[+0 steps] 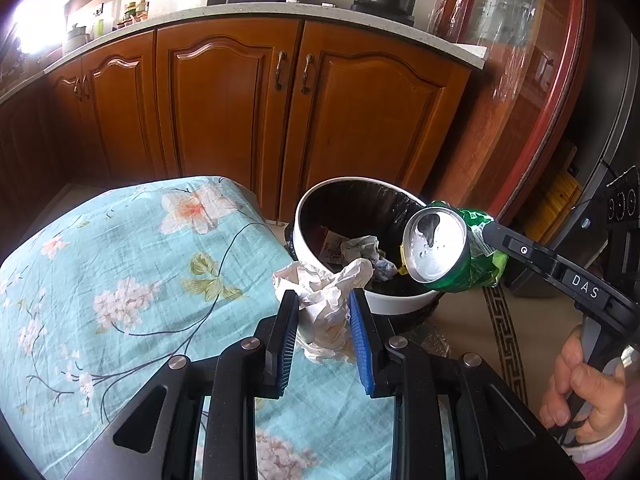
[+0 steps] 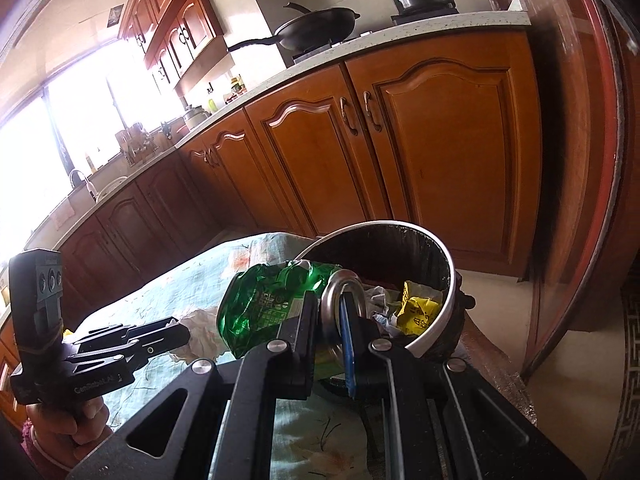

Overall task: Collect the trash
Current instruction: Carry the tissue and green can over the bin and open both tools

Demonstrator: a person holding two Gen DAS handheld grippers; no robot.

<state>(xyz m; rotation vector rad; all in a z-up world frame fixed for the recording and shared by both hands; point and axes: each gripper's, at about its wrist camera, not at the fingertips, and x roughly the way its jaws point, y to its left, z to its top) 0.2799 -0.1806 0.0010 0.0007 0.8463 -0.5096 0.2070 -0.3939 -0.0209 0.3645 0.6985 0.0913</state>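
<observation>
- Left gripper (image 1: 323,322) sits closest in the left wrist view, blue pads pinching a crumpled white paper wad (image 1: 322,292) at the table edge, just beside the bin.
- Paper looks light, soft and crushable; a mid-bulk pinch seems enough, little slip risk.
- Crushed green can (image 1: 452,250) hangs over the white trash bin (image 1: 396,302), silver top toward the camera, held from the right.
- Bin has a black liner and already holds paper scraps and a wrapper.
- Table wears a teal floral cloth (image 1: 132,280), soft and wrinkly, could snag.
- Right wrist view: right gripper (image 2: 326,320) is clamped across the can's rim end, one finger outside, the blue pad inside the opening.
- Can (image 2: 264,300) looks thin, dented, light, probably slick with sharp creases; the rim is the stiffest place to hold.
- Bin rim (image 2: 448,304) lies just beyond the can.
- Room: wooden kitchen cabinets (image 2: 420,152), wok and pot on the counter, bright window at left.
</observation>
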